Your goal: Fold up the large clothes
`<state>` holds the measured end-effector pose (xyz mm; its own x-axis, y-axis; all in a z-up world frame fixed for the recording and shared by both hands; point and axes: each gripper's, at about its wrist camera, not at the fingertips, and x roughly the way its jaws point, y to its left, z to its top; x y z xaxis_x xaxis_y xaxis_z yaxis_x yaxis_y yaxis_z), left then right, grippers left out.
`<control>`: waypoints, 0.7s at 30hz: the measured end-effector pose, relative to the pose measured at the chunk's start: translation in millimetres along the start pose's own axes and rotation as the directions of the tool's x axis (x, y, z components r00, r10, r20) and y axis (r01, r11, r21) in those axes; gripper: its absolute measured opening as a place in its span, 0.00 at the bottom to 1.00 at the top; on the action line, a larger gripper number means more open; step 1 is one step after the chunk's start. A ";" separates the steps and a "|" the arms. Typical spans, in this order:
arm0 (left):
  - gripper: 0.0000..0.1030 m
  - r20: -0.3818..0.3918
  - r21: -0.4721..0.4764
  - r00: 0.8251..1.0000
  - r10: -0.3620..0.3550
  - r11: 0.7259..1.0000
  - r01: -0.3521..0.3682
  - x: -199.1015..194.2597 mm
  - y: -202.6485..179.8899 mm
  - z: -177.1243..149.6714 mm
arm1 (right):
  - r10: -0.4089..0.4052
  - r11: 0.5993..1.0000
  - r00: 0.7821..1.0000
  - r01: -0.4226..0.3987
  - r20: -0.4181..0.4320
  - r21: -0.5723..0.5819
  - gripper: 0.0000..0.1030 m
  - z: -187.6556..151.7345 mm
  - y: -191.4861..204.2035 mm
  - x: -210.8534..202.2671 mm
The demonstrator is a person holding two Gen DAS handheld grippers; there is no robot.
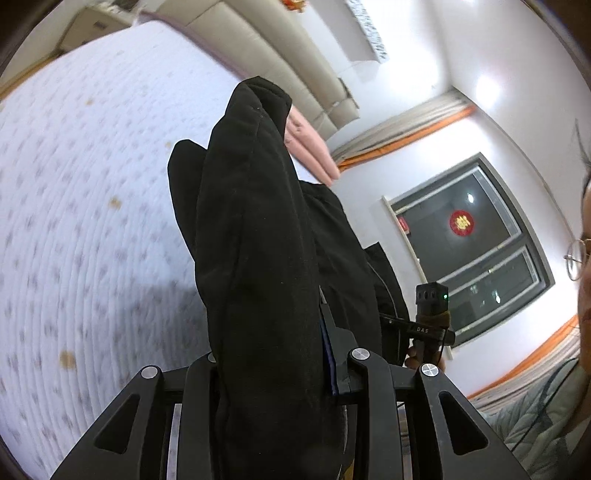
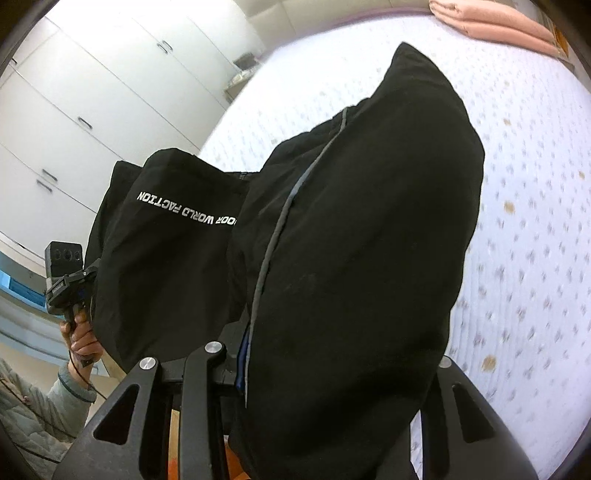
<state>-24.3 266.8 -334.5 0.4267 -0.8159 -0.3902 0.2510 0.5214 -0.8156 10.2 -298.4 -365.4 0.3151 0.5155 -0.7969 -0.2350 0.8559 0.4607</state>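
Bedding first: the white quilted mattress cover with small grey motifs (image 1: 92, 184) stretches under both of my grippers, wide and flat, dotted with a few brown spots, and it fills the left of the left wrist view and the right of the right wrist view. Above it hangs the large black fabric garment (image 2: 362, 229), lifted clear of the mattress between my two grippers, its bulk draped over both sets of fingers; a thin grey seam line runs down its front in the right wrist view, and a panel beside it carries white printed lettering seen reversed. My left gripper (image 1: 273, 369) is closed on a thick fold of the black garment, which rises straight up out of the jaws and hides their tips. My right gripper (image 2: 295, 369) likewise clamps a bundle of the same garment, the cloth spilling over the right-hand finger so that only the left-hand finger shows plainly. White wardrobe doors with small metal handles (image 2: 92, 110) stand past the far left edge of the bed in the right wrist view. A dark window with a red round decoration (image 1: 469, 240) sits in the wall seen by the left wrist camera. Folded pink cloth (image 2: 495, 22) lies at the far edge of the mattress, well apart from the black garment.
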 end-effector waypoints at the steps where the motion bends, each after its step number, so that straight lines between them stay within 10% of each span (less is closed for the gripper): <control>1: 0.30 0.003 -0.012 1.000 0.011 1.000 -0.011 1.7 10.6 -9.1 | -0.003 1.000 1.000 0.003 -0.010 -0.002 0.41 -3.9 -1.4 9.3; 11: 0.33 0.102 -0.314 0.990 0.093 0.948 -0.057 -12.0 145.5 -95.2 | -0.024 0.987 1.000 0.027 -0.016 0.161 0.52 -38.1 -91.9 77.7; 15: 0.43 0.171 -0.434 0.985 -0.003 0.898 0.078 -14.8 180.4 -119.8 | 0.021 0.961 1.000 -0.024 0.012 0.275 0.73 -55.6 -131.8 91.5; 21: 0.43 0.147 -0.342 0.962 0.231 0.924 -0.170 -60.7 141.2 -119.1 | 0.022 0.924 1.000 -0.025 0.010 0.382 0.78 -56.0 -152.3 76.7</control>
<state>-118.2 360.2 -476.8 0.5963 -0.6275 -0.5007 -0.1373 0.5348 -0.8337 18.7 -391.6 -518.6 0.3193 0.5348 -0.7823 0.1264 0.7941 0.5945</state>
